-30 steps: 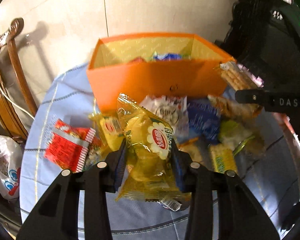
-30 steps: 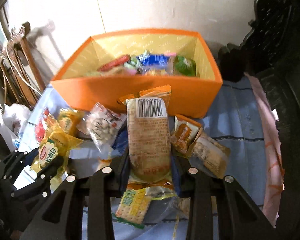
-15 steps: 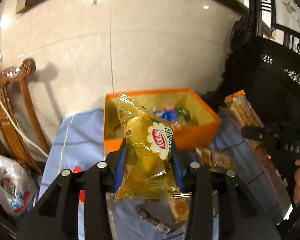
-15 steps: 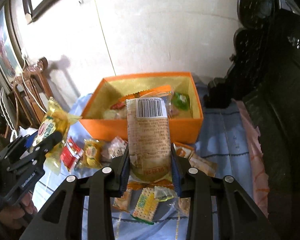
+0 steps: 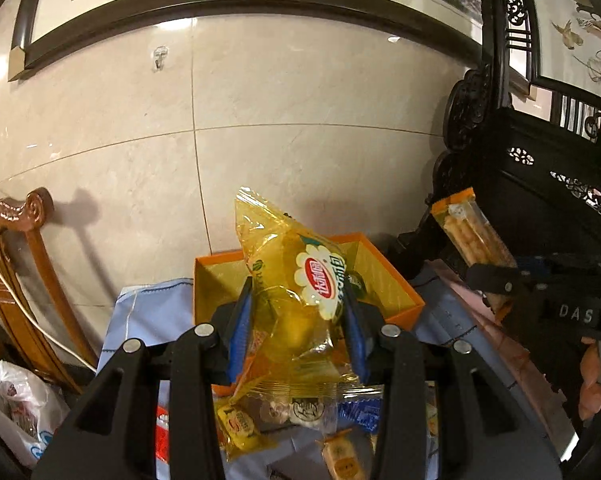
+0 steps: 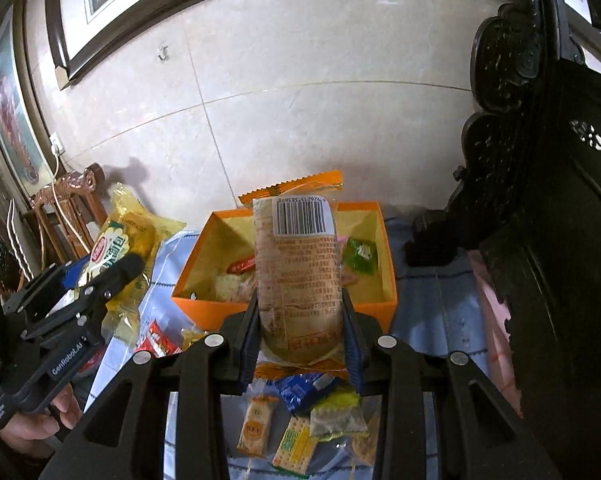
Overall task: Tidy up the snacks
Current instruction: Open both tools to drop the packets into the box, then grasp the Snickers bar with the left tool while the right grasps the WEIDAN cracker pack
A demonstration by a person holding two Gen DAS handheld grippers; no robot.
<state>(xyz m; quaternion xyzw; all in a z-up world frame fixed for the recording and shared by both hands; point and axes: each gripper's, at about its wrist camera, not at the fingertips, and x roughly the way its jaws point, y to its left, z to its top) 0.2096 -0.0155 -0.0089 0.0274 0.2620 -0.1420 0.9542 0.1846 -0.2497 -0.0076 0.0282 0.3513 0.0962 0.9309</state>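
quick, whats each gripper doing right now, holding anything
Left gripper: closed on the yellow snack bag.
Right gripper: closed on the tan barcoded snack pack.

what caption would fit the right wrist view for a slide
Right gripper clamps a barcoded snack pack above the orange box, left gripper alongside holding a yellow packet.

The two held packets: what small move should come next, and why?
Probably carry both forward over the orange box before opening. The left gripper clamps the yellow packet and the right gripper the barcode packet, both raised on the near side of the box.
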